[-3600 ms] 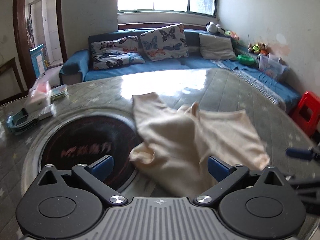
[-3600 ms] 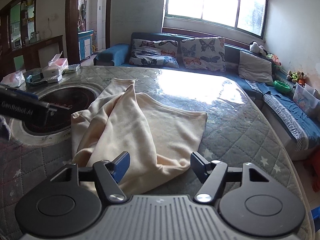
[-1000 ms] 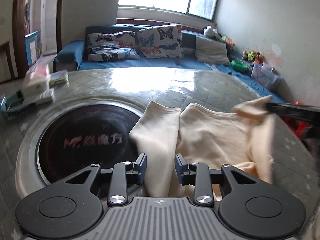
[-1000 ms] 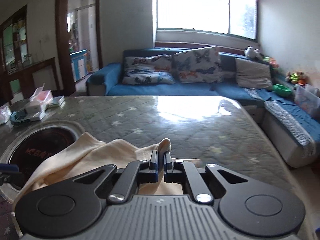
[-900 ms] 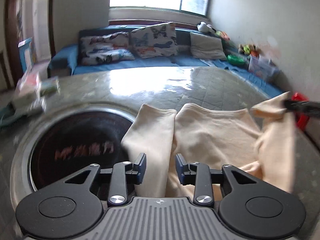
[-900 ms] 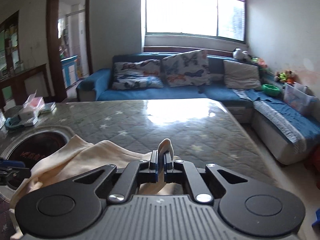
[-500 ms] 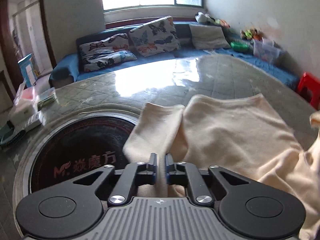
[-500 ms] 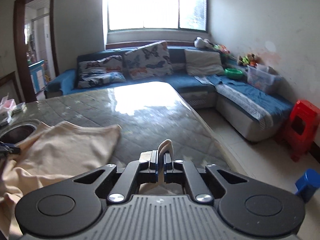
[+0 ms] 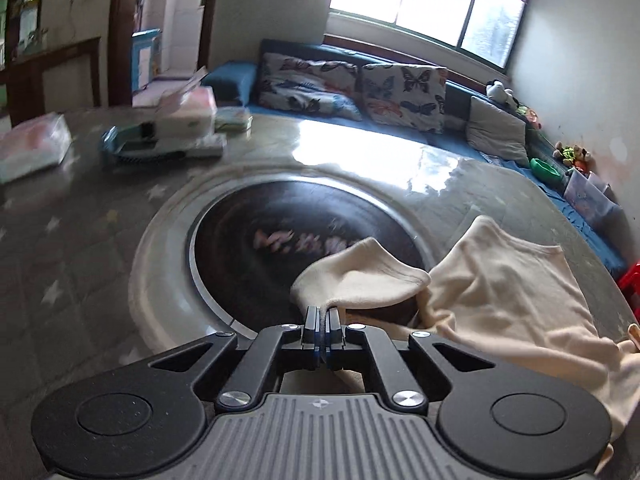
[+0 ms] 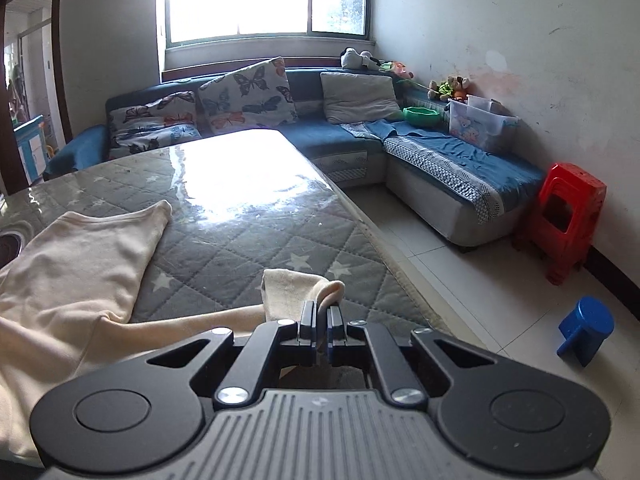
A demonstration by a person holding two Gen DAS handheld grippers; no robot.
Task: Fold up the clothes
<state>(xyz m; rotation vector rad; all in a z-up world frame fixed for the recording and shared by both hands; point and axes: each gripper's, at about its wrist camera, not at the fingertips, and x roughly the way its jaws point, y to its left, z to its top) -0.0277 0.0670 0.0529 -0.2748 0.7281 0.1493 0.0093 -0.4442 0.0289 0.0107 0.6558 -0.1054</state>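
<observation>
A cream garment (image 9: 508, 296) lies spread on the quilted grey table (image 9: 60, 248). My left gripper (image 9: 321, 316) is shut on one corner of it, and a cream flap (image 9: 360, 276) stands up past the fingertips over the dark round inset (image 9: 248, 248). In the right wrist view the same garment (image 10: 76, 256) lies at the left. My right gripper (image 10: 320, 316) is shut on another corner, whose flap (image 10: 292, 292) sticks out near the table's right edge (image 10: 384, 256).
Tissue boxes and a tray (image 9: 160, 136) sit at the table's far left. A blue sofa with butterfly cushions (image 10: 248, 96) runs behind and to the right. A red stool (image 10: 564, 220) and a small blue stool (image 10: 586, 328) stand on the tiled floor.
My left gripper has shut fully on the garment's corner and swung left over the dark inset. My right gripper, still shut on its corner, has moved right, stretching the garment.
</observation>
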